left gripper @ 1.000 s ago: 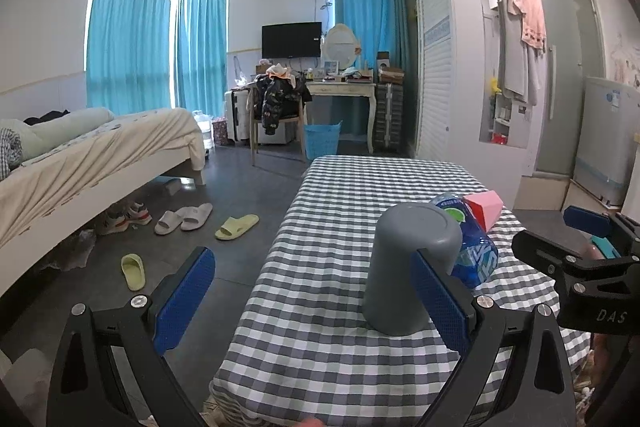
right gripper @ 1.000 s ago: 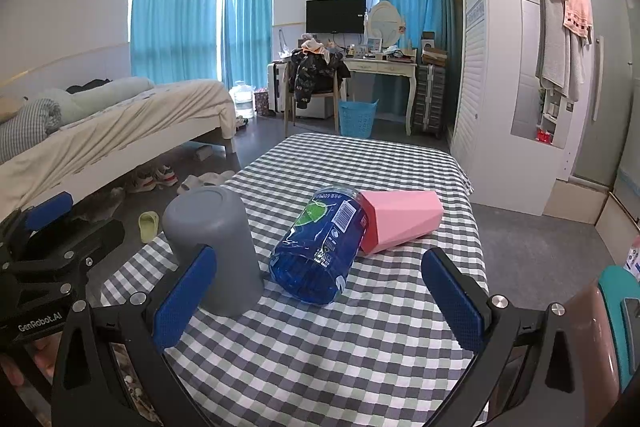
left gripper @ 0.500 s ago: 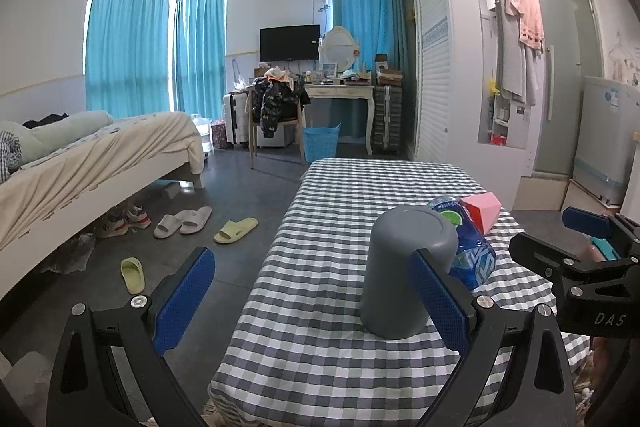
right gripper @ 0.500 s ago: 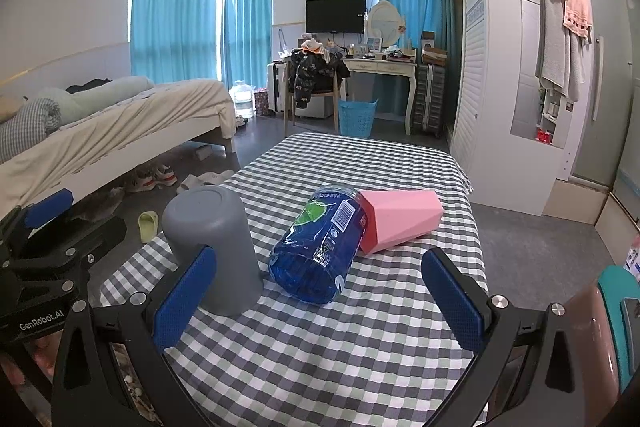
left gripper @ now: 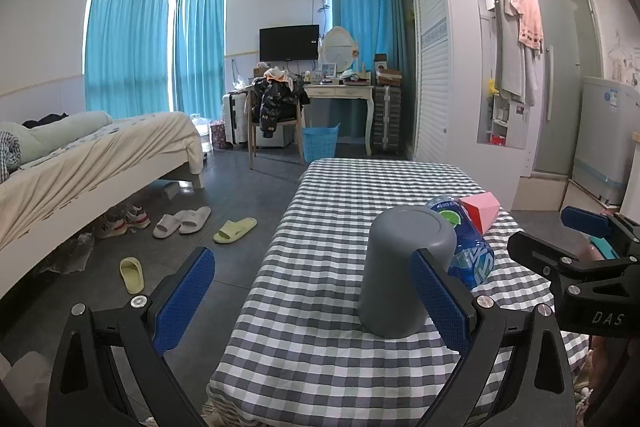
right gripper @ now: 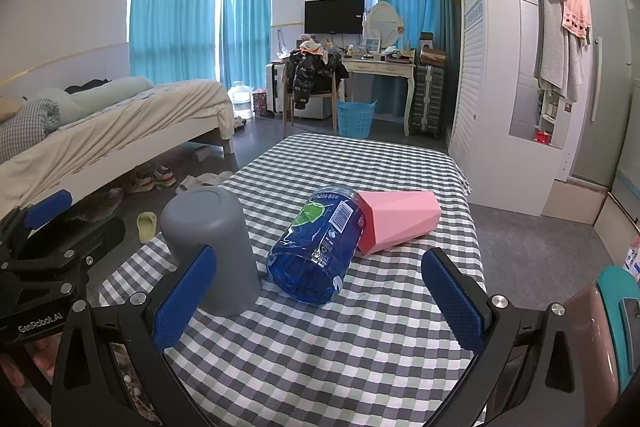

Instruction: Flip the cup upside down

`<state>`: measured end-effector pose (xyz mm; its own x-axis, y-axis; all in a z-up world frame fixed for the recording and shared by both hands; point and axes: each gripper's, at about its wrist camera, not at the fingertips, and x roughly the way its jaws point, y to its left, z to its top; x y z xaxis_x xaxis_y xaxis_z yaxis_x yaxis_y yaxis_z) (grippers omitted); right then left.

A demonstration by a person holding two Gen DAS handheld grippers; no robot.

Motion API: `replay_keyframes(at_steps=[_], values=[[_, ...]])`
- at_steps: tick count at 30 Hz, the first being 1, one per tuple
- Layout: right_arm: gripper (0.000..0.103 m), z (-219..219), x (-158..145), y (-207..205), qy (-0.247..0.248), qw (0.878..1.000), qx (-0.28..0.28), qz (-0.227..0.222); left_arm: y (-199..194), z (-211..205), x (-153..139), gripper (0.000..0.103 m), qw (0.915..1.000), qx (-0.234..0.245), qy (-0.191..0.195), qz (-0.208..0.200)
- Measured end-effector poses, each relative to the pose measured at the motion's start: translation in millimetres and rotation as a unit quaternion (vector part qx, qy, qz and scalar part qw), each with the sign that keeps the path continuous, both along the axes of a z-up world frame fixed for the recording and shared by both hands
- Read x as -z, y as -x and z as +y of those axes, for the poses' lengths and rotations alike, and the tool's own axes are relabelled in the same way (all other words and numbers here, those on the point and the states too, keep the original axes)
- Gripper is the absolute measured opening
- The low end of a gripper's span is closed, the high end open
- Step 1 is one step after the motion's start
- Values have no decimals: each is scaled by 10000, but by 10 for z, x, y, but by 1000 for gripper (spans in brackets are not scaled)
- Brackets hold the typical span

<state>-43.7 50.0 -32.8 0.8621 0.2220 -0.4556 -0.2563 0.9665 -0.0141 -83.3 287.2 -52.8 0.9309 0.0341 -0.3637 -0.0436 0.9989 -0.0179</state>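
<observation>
A grey cup point(left gripper: 400, 271) stands upside down, base up, on the checked tablecloth point(left gripper: 320, 327); it also shows in the right wrist view point(right gripper: 216, 247). My left gripper point(left gripper: 312, 295) is open and empty, drawn back near the table's front left edge, its right pad in front of the cup. My right gripper point(right gripper: 316, 303) is open and empty over the front of the table. A pink faceted cup point(right gripper: 396, 223) lies on its side behind a blue plastic bottle point(right gripper: 316, 251), also lying down.
The table's left edge drops to the floor, where slippers point(left gripper: 236, 229) lie. A bed point(left gripper: 80, 163) stands at the left, a wardrobe point(left gripper: 436, 83) at the right. A desk and chair point(right gripper: 316, 87) stand at the back.
My left gripper has drawn back a little from the grey cup, which stays upside down on the table. The right gripper has not moved.
</observation>
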Motion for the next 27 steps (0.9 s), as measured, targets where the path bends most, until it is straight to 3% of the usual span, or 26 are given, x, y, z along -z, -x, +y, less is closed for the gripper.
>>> replay_keyframes(at_steps=[27], values=[[103,7,18,4,100,9999,7,17,41,-42,8,101,9999,-55,-136,-69]])
